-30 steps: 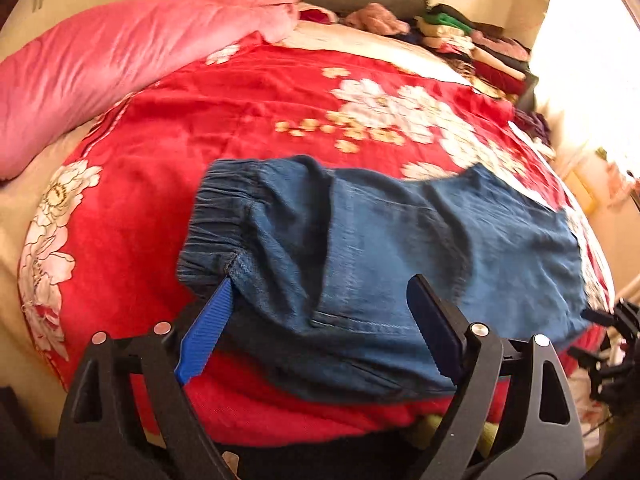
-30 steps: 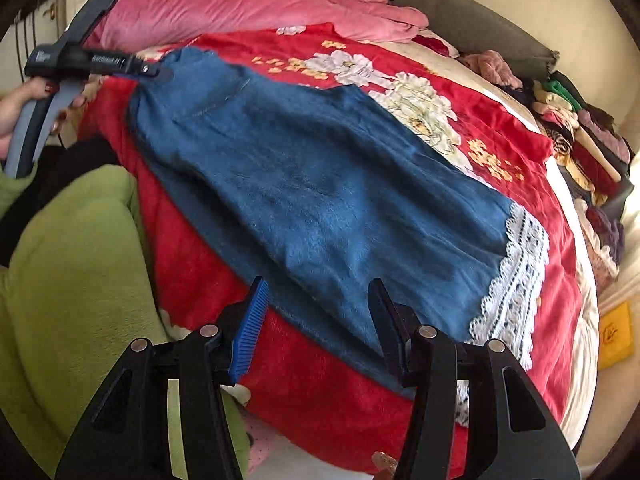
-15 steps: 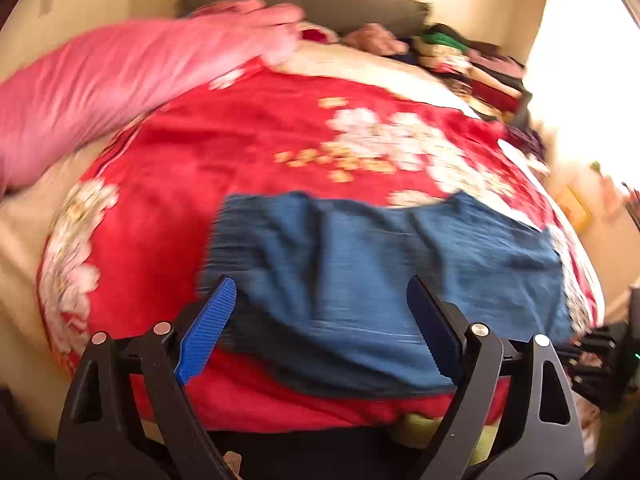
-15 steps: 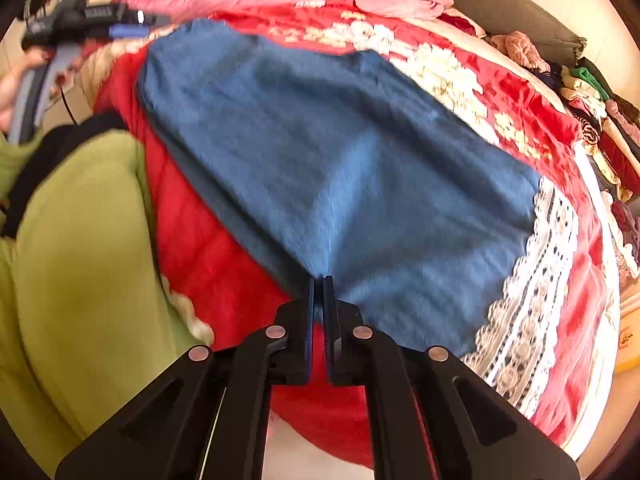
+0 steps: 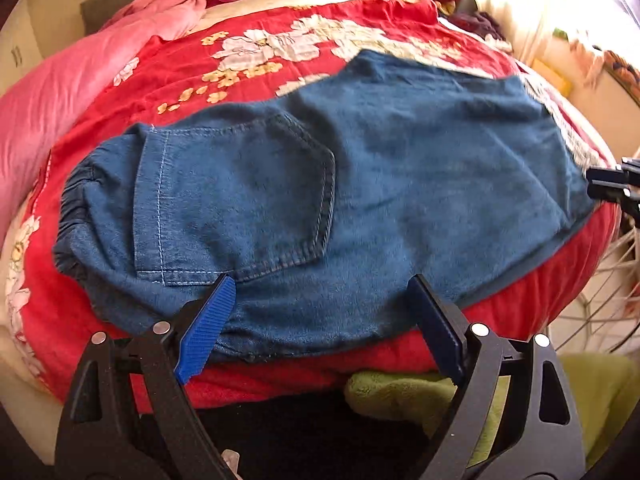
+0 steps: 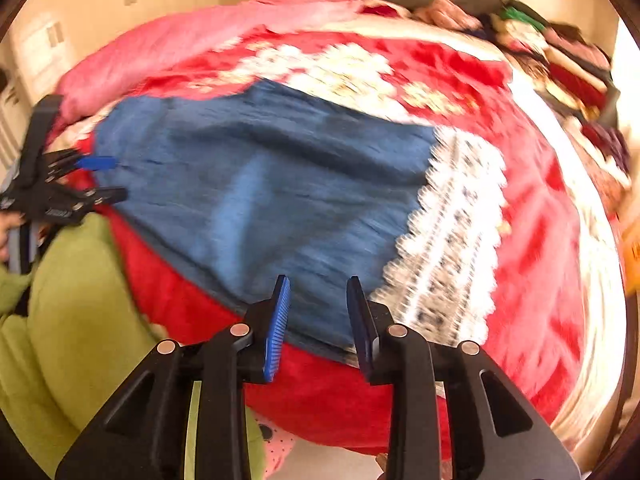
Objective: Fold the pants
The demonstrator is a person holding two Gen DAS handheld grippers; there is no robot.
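Pants [image 5: 360, 184] of blue denim lie flat across a red floral blanket [image 5: 248, 52] on the bed, folded lengthwise, with the elastic waistband [image 5: 74, 208] toward the left of the left wrist view and a stitched back pocket [image 5: 240, 196] facing up. In the right wrist view we see the leg end finished with a band of white lace trim [image 6: 452, 240], which rests on the blanket. We hold the left gripper [image 5: 320, 320] over the near edge of the pants below the pocket; its jaws stand wide apart and grip nothing, the cloth lying beneath them. We hold the right gripper [image 6: 318, 320] at the near edge of the leg, just beside the lace; its jaws are parted by a narrow gap, having just been opening, and no cloth is pinched between the pads. A pink quilt [image 5: 80, 76] is bunched along the far left of the bed, and a stack of folded clothes [image 6: 560, 60] sits at the far right. Our green sleeve [image 6: 80, 300] shows at the lower left of the right wrist view, which is blurred.
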